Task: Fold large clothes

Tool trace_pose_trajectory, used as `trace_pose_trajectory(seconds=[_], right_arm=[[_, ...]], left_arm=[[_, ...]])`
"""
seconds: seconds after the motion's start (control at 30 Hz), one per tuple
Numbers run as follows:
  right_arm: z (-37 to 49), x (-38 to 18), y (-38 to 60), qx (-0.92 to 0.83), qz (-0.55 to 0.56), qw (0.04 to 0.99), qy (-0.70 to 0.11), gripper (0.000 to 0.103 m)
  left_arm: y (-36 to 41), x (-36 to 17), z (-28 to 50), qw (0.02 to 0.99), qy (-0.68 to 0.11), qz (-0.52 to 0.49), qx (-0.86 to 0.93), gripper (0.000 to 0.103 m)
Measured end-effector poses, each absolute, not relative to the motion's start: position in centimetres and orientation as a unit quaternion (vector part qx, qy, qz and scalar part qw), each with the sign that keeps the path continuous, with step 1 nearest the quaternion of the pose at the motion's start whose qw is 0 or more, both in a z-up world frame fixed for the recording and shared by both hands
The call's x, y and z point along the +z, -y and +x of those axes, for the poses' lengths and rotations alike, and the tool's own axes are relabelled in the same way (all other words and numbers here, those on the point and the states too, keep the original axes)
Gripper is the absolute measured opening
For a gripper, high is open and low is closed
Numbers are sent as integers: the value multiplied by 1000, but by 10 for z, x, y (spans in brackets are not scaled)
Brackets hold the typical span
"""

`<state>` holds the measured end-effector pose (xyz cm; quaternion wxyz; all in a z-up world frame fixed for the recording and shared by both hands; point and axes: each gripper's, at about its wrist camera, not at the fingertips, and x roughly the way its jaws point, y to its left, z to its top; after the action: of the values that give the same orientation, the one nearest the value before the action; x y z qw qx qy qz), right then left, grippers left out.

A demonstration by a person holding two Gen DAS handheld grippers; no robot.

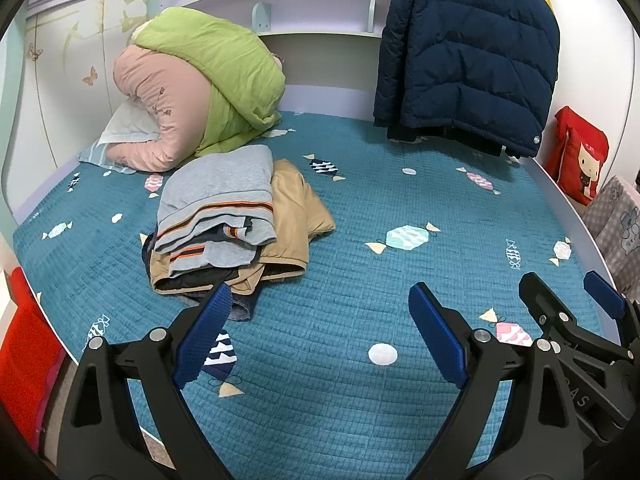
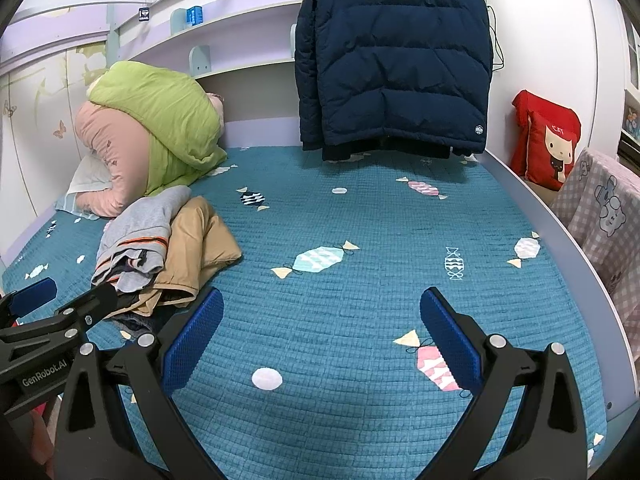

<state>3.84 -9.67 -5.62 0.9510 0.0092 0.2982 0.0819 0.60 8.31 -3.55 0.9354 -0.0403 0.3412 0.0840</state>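
Two hand-held grippers, the left gripper [image 1: 320, 336] and the right gripper [image 2: 322, 336], hover side by side over the near edge of a teal quilted bed [image 1: 360, 272], fingers spread wide and gripping nothing, seemingly poised between garments. A navy-and-yellow puffer jacket [image 1: 468, 68] hangs at the far right, its hem just above the mattress, apparently the next large item to fold. Stacked at the left, a grey striped sweatshirt [image 1: 216, 208] lies on a tan jacket [image 1: 296, 208], evidently set aside to keep the middle free. Rolled green and pink bedding [image 1: 192, 92] occupies the far left corner.
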Motion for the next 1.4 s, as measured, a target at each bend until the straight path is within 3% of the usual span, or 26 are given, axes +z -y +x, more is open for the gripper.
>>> trace_pose_trajectory(seconds=[1.4], right_arm=[[35,-61,96,72,10,950,-303,95]], left_arm=[[-87,-41,5,931,-356,-35,70,92]])
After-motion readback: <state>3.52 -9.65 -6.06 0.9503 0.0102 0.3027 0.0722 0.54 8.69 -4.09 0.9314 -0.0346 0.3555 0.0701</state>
